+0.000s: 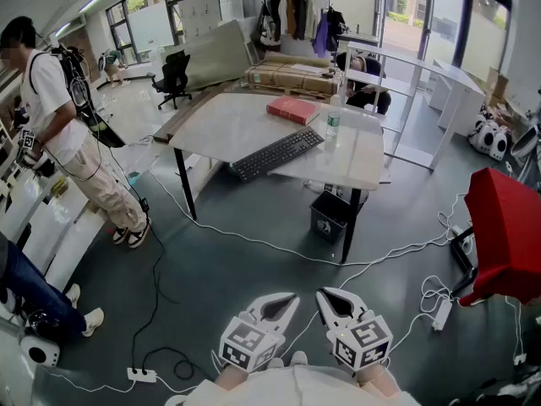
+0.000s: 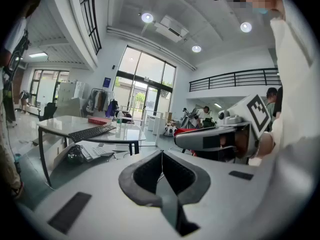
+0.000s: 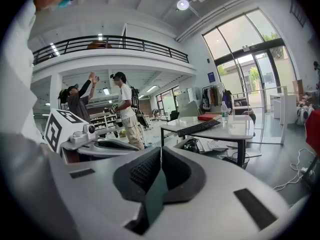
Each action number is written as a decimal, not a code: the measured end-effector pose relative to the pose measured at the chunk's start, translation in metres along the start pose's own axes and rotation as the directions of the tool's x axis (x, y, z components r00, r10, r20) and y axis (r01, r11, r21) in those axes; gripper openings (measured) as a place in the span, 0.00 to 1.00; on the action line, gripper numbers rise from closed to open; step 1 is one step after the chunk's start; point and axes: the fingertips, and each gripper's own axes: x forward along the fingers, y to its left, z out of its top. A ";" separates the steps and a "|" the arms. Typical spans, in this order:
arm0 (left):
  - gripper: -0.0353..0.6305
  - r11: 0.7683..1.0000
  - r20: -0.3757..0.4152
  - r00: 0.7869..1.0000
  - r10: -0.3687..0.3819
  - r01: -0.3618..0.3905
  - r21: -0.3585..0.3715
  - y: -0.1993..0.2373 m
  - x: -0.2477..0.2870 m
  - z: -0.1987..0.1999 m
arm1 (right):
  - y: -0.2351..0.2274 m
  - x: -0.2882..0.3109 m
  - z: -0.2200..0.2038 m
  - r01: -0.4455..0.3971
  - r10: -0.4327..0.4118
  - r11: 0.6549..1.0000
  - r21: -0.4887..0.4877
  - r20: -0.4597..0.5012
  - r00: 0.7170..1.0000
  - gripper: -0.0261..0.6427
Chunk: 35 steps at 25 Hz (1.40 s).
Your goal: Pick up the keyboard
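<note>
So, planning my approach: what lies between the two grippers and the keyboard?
Head view: grey floor crossed by a white cable, then the table's near edge, where the keyboard lies.

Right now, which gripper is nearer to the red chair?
Right. The right gripper is to the left of the red chair, well apart from it; the left gripper is even farther left, beside the right one.

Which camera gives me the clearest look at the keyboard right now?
The head view: it looks down on the whole keyboard, lying diagonally on the white table. The left gripper view and the right gripper view show it only far off and nearly edge-on, as a thin dark strip on the tabletop.
</note>
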 end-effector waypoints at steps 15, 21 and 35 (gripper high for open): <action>0.07 0.991 0.015 1.000 -0.007 0.009 -0.133 -0.002 0.004 -0.007 | 0.001 -0.001 -0.007 -0.039 0.040 0.999 0.031 -0.018 0.999 0.09; 0.07 0.991 0.018 1.000 -0.006 0.009 -0.132 -0.007 0.014 -0.004 | -0.007 -0.003 -0.001 -0.050 0.049 0.996 0.079 0.017 0.999 0.09; 0.07 0.978 -0.032 0.999 0.040 -0.045 -0.205 -0.008 0.028 -0.037 | -0.034 0.009 -0.039 -0.058 0.068 0.990 0.125 -0.080 0.994 0.09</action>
